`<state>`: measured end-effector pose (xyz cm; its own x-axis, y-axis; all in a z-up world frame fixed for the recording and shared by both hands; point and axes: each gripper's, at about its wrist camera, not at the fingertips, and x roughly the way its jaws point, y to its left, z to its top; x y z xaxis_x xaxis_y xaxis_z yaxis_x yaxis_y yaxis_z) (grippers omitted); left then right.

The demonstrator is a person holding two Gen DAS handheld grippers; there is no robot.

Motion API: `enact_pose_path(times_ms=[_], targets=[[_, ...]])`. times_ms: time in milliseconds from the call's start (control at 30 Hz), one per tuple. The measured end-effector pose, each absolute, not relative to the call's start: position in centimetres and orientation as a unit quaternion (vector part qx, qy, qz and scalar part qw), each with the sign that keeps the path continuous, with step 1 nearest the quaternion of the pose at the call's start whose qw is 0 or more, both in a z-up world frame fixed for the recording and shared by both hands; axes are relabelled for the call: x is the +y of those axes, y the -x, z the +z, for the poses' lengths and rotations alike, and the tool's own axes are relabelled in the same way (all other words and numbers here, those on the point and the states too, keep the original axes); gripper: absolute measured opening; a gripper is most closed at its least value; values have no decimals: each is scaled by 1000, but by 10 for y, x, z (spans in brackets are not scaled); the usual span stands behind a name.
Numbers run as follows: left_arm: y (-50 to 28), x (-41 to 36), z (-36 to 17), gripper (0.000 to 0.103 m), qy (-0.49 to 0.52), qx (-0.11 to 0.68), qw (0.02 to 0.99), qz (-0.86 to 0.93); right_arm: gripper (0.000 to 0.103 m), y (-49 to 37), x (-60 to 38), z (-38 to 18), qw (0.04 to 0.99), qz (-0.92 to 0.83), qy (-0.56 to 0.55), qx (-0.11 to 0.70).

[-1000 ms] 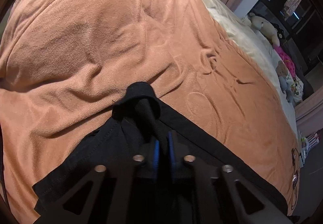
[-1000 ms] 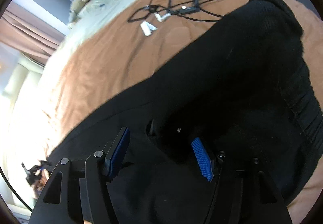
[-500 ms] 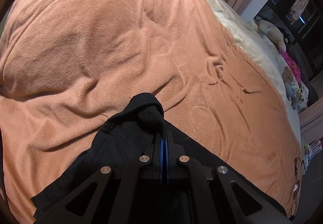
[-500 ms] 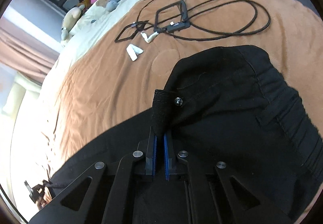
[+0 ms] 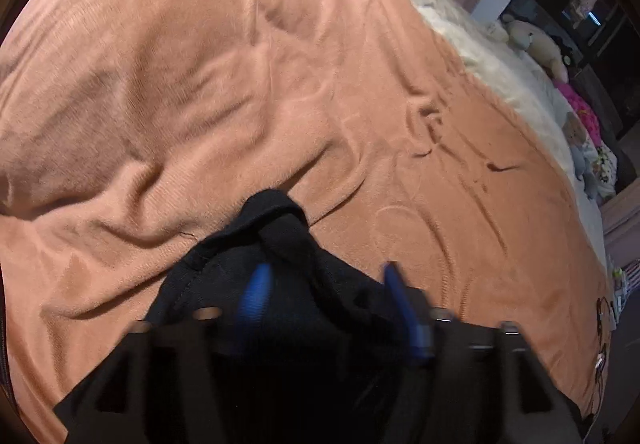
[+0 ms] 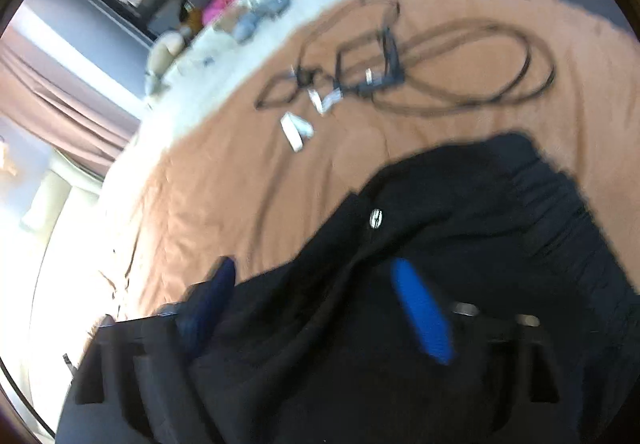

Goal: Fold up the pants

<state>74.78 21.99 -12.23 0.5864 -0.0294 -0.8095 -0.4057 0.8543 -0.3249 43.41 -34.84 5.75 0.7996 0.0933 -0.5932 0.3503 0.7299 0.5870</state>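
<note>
Left wrist view: the left tool (image 5: pixel 326 288) stands wide, its jaws having just been opening, with a bunched corner of the black pants (image 5: pixel 280 228) lying loose between them on the orange blanket (image 5: pixel 240 83). The right tool (image 6: pixel 316 292) (blurred) has likewise just spread wide over the waistband near the button (image 6: pixel 376 218); cables (image 6: pixel 440 67) lie beyond.

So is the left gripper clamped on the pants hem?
Apart. The left wrist view shows the left gripper just opened, fingers spread either side of the bunched pants hem.
</note>
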Motion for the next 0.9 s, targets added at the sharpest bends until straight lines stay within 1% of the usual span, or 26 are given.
enact_pose_path(times_ms=[33,167,367,433,600,667,733,900], targets=[[-744,220,-118,79,243,436,860,112,84,-431,-348,59,880,-71,-355,306],[-724,223,-105,79,240,433,862,104,84,-427,-333,65,890,-54,-314,326],[-684,236,-96,79,235,438,861,108,84,-442,-269,82,911,21,-190,366],[-669,242,-95,79,237,440,858,114,81,-449,-250,85,913,40,-161,374],[-628,259,-92,79,246,442,853,126,79,-465,-213,86,911,68,-113,390],[-609,266,-95,79,259,443,849,130,77,-469,-203,86,911,78,-101,392],[-592,271,-100,79,267,446,843,134,72,-475,-192,86,911,94,-88,392],[-555,279,-115,78,290,457,828,144,71,-494,-171,82,909,108,-53,399]])
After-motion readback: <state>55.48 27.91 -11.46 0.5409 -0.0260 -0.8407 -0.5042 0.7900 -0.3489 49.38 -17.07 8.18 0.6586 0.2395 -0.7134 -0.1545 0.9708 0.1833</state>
